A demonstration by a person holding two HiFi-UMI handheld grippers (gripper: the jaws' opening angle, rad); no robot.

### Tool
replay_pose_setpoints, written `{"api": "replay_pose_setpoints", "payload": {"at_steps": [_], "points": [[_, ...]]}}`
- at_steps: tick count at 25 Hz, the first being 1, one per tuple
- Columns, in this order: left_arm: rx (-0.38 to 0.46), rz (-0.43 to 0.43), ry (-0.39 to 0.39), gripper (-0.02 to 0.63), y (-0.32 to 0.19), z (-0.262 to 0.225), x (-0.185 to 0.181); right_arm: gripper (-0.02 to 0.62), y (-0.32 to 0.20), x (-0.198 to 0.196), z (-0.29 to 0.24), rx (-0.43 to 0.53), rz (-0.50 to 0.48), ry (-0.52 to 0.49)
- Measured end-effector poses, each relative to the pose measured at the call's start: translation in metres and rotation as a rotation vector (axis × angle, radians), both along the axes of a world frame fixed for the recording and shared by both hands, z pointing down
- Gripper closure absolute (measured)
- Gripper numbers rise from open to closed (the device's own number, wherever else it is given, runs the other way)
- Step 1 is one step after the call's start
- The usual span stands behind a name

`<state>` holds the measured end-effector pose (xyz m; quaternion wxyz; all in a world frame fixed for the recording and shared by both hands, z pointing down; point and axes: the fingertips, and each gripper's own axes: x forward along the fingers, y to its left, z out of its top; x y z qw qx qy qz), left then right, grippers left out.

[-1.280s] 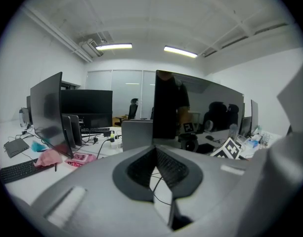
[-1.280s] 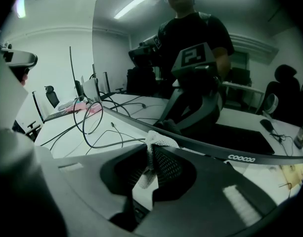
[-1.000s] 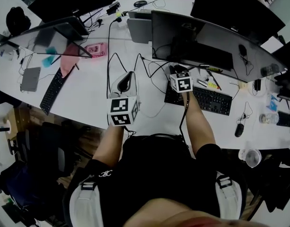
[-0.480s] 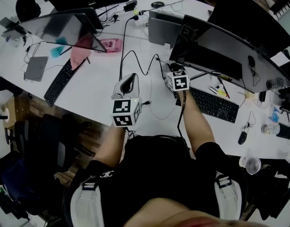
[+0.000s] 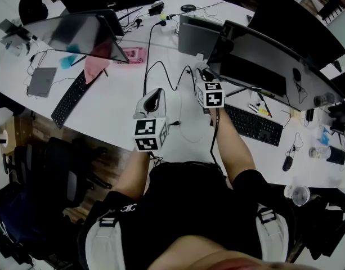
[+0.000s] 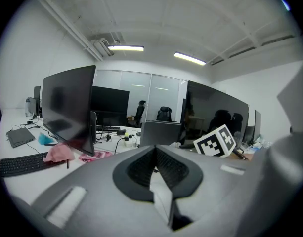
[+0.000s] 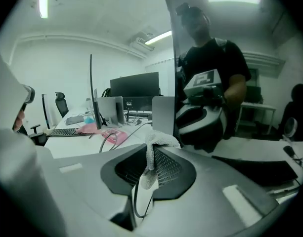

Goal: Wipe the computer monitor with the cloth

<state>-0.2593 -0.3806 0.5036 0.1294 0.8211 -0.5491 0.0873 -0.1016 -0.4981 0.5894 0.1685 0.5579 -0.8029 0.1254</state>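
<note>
Jaws first: the right gripper (image 7: pixel 150 154) is clamped on a small white cloth (image 7: pixel 158 141), with a tuft bunched over the tips and a bit hanging down between the pads. The left gripper (image 6: pixel 155 154) has its jaws pressed together on nothing and just hovers over the desk (image 5: pixel 110 111), off to the left, not involved.

The cloth sits right at the left edge of the big curved monitor (image 5: pixel 273 55). In the right gripper view the dark screen fills the right side and mirrors the person holding the gripper, so it's very near the glass. I can't tell if the cloth is actually touching yet.

What I'd worry about:
- Only a little cloth pokes out past the tips, so going in at the wrong angle could put hard jaw on the screen instead of fabric.
- Pushing near the edge could rock or swivel the monitor on its stand.
- Black cables (image 5: pixel 161 72) loop across the desk just under the gripper and could snag on a low sweep.
- A keyboard (image 5: pixel 254 124) lies below the screen, easy to bump when wiping the lower part.
</note>
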Motion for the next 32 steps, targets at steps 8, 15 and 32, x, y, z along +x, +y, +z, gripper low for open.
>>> {"api": "replay_pose_setpoints", "payload": {"at_steps": [8, 15, 32], "points": [[0.018, 0.026, 0.030, 0.554, -0.005, -0.006, 0.013, 0.562, 0.000, 0.000, -0.077, 0.172, 0.006, -0.001], [0.040, 0.054, 0.045, 0.554, -0.012, -0.015, 0.029, 0.561, 0.002, 0.002, -0.156, 0.354, 0.016, -0.006], [0.087, 0.068, 0.028, 0.554, -0.019, -0.039, 0.043, 0.561, 0.037, 0.015, -0.274, 0.642, 0.021, -0.144]]}}
